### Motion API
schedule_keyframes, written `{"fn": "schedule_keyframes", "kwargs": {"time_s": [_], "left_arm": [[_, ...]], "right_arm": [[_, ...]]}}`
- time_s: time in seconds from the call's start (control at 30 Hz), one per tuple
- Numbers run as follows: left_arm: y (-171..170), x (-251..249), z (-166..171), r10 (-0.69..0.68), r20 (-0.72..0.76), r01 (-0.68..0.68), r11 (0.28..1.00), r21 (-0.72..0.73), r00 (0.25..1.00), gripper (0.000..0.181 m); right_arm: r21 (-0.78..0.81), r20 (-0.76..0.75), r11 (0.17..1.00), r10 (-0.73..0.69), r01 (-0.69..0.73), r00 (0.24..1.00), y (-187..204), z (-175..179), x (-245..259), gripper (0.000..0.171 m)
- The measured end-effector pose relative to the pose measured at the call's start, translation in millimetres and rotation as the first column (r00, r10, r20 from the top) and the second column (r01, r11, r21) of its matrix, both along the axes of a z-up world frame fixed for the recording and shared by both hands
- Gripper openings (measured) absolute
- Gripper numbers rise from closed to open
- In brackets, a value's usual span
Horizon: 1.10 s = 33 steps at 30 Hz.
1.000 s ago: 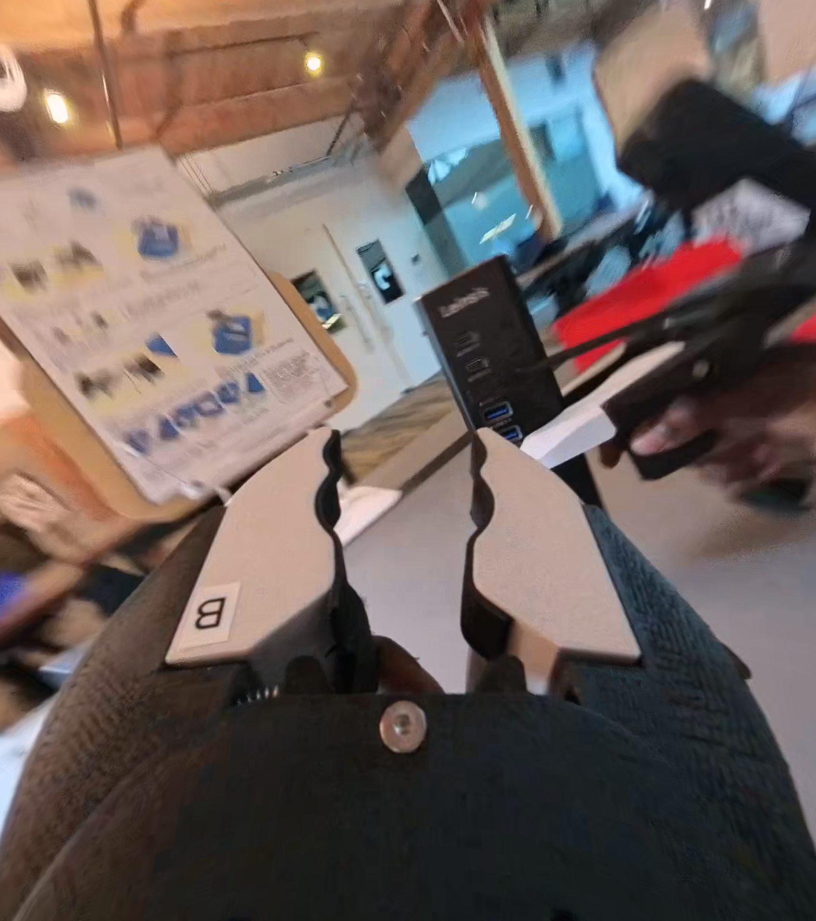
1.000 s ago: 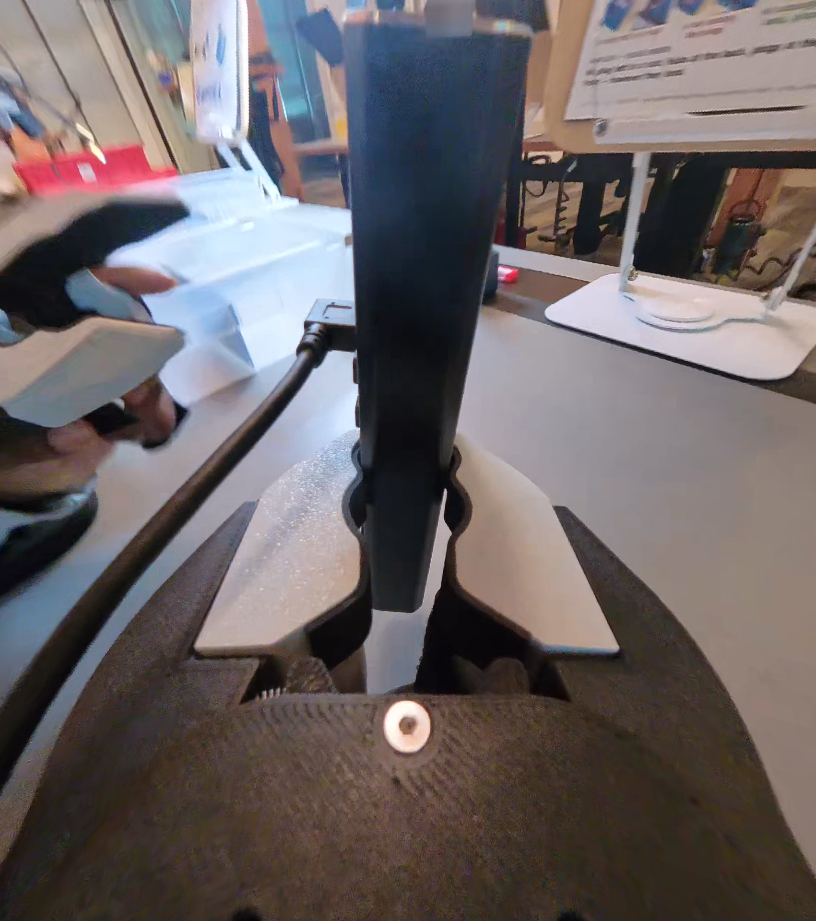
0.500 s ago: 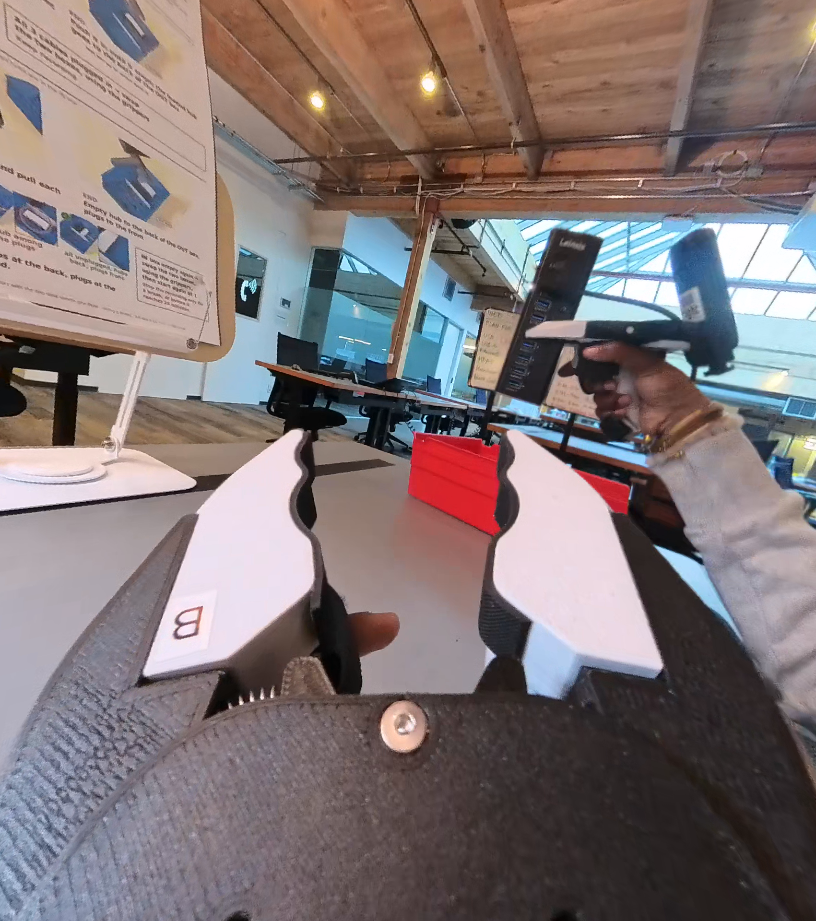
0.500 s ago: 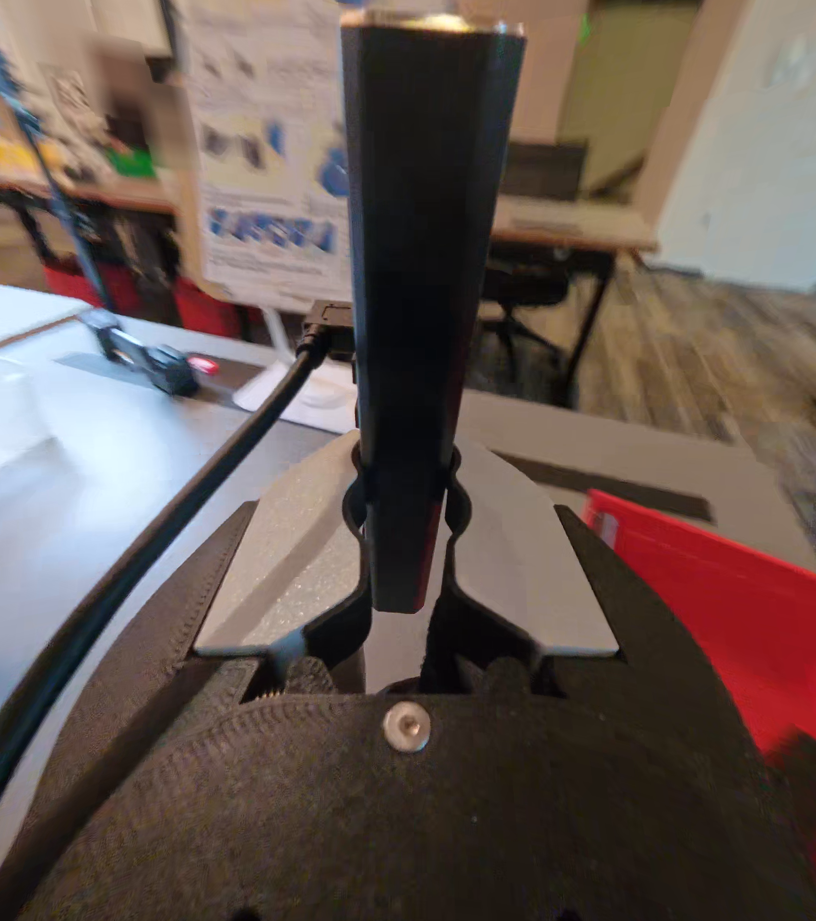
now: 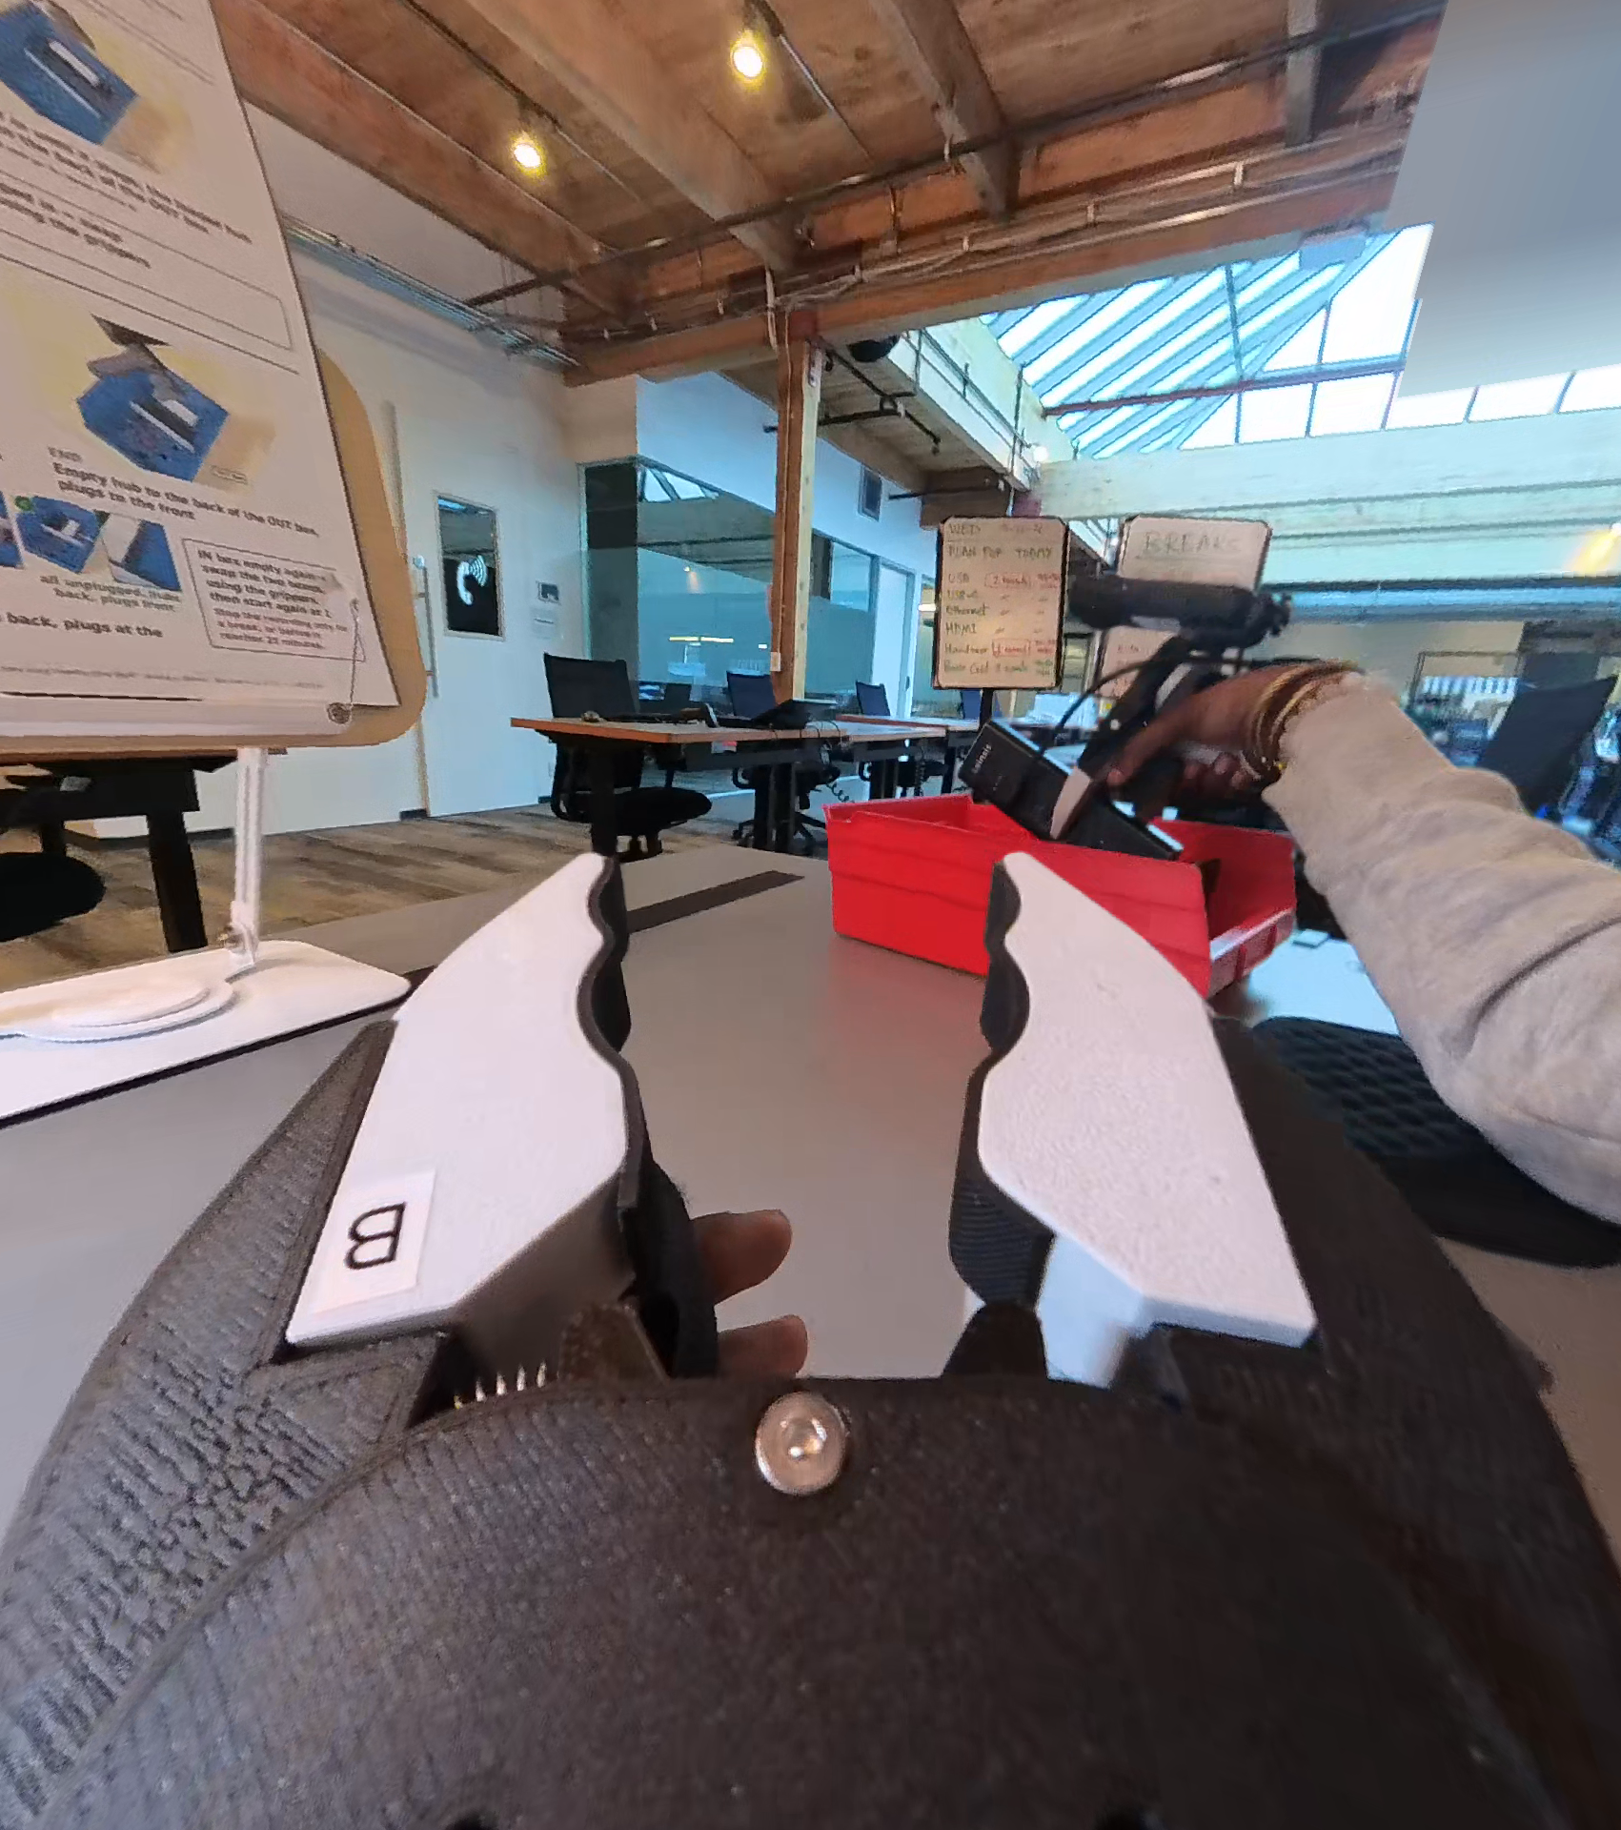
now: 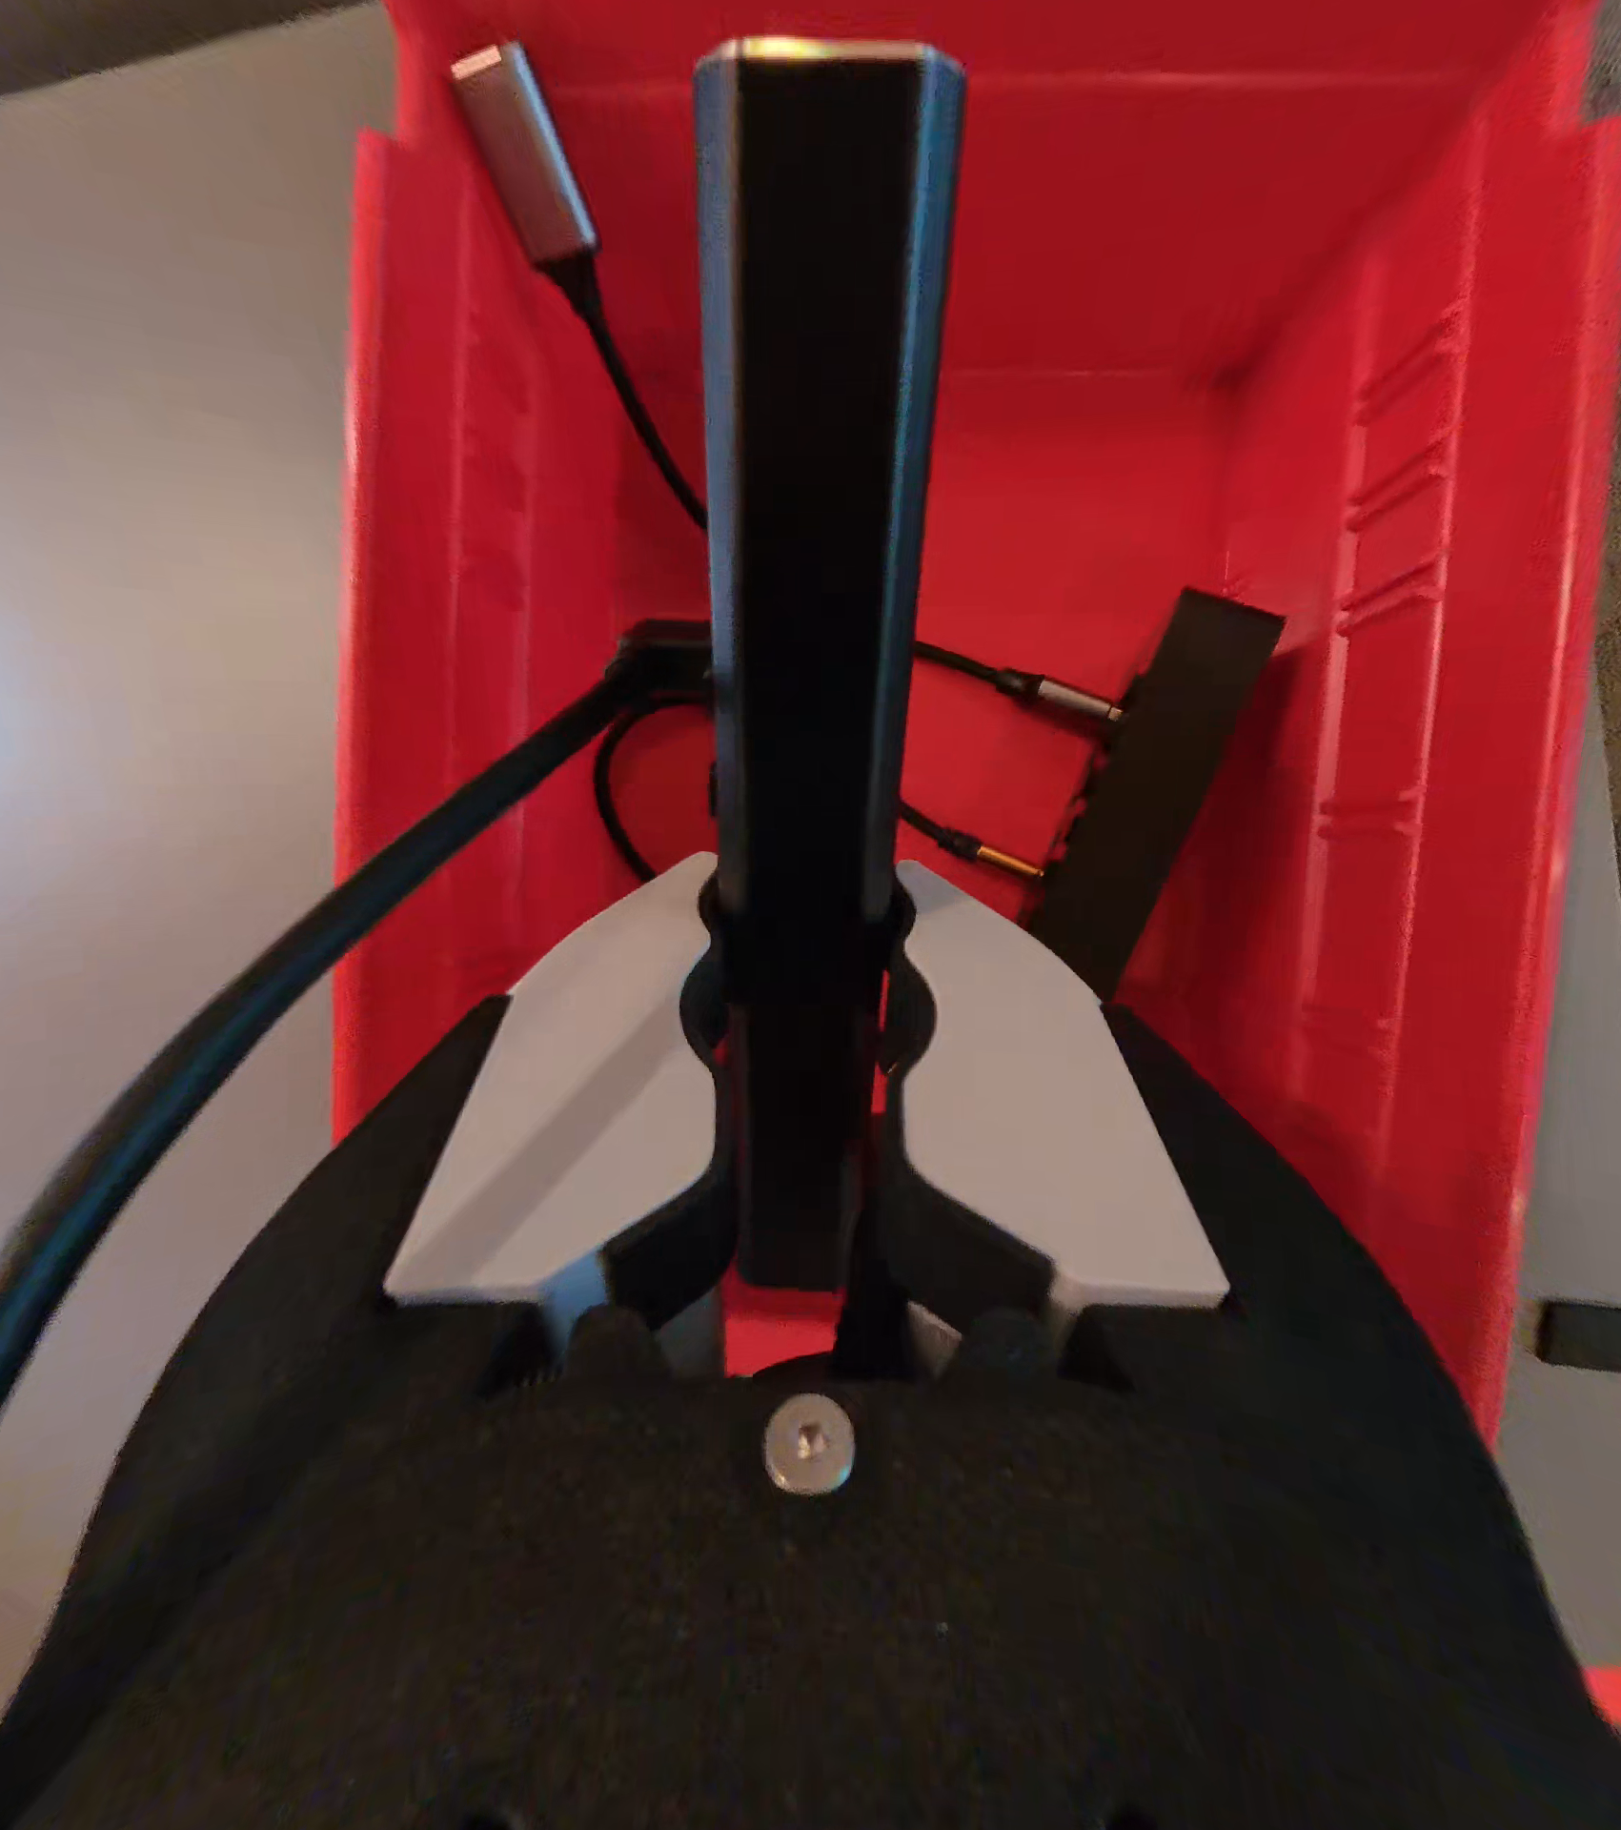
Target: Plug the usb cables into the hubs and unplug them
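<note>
Over the red bin [image 6: 1440, 693], with the right gripper [image 6: 806, 901] clamped on the black hub [image 6: 811, 495], lower it clear of the second hub [image 6: 1162, 792] before releasing; the left gripper [image 5: 801, 931] hangs spread and empty

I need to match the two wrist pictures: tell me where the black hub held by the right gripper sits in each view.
Left wrist view: the black hub is at right of centre, far off, tilted over the red bin, gripped by the right gripper.
Right wrist view: it stands up the centre of the picture, clamped between the fingers.
Shared landmark: the red bin.
</note>
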<state>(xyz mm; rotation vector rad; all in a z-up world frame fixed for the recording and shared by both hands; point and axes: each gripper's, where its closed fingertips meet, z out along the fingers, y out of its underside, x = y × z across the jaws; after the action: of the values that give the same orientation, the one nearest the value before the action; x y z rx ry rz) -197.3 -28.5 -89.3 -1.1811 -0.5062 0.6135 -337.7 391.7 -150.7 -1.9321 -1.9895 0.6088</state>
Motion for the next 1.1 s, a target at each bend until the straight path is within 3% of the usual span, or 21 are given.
{"fn": "schedule_keyframes", "kwargs": {"time_s": [0.3, 0.57, 0.7, 0.83, 0.93, 1.03, 1.1], "left_arm": [[7.1, 4.4, -4.8, -0.035, 0.0, 0.035, 0.998, -0.05, 0.999, 0.07], [9.6, 4.2, -8.7, -0.053, 0.02, 0.055, 0.997, -0.055, 0.998, 0.07], [11.3, 5.3, -9.5, -0.055, 0.012, 0.056, 0.996, -0.07, 0.998, 0.07], [10.3, 5.8, -8.0, -0.053, 0.004, 0.053, 0.996, -0.065, 0.999, 0.07], [9.0, 4.9, -7.7, -0.043, 0.002, 0.043, 0.997, -0.061, 0.999, 0.07], [8.5, 4.6, -6.9, -0.034, -0.009, 0.033, 0.997, -0.066, 0.999, 0.071], [9.5, 5.2, -7.2, -0.036, -0.012, 0.035, 0.997, -0.073, 0.999, 0.071]], "right_arm": [[0.002, 0.098, 1.0, 0.026, -0.027, 0.995, -12.4, -32.0, -16.6, 0.03], [0.04, -0.023, 0.999, -0.011, 0.012, 1.0, -8.4, -15.5, -31.2, 0.014], [0.05, -0.059, 0.998, -0.039, 0.042, 0.998, 0.1, -6.7, -29.7, 0.021], [0.115, -0.193, 0.983, -0.119, 0.142, 0.974, 26.9, 28.0, -19.9, 0.033], [0.154, -0.28, 0.945, -0.239, 0.289, 0.93, 63.3, 50.3, 1.5, 0.054], [0.211, -0.315, 0.883, -0.346, 0.42, 0.884, 104.6, 56.1, 33.0, 0.037], [0.2, -0.263, 0.886, -0.363, 0.419, 0.894, 115.6, 43.4, 51.3, 0.034]]}}
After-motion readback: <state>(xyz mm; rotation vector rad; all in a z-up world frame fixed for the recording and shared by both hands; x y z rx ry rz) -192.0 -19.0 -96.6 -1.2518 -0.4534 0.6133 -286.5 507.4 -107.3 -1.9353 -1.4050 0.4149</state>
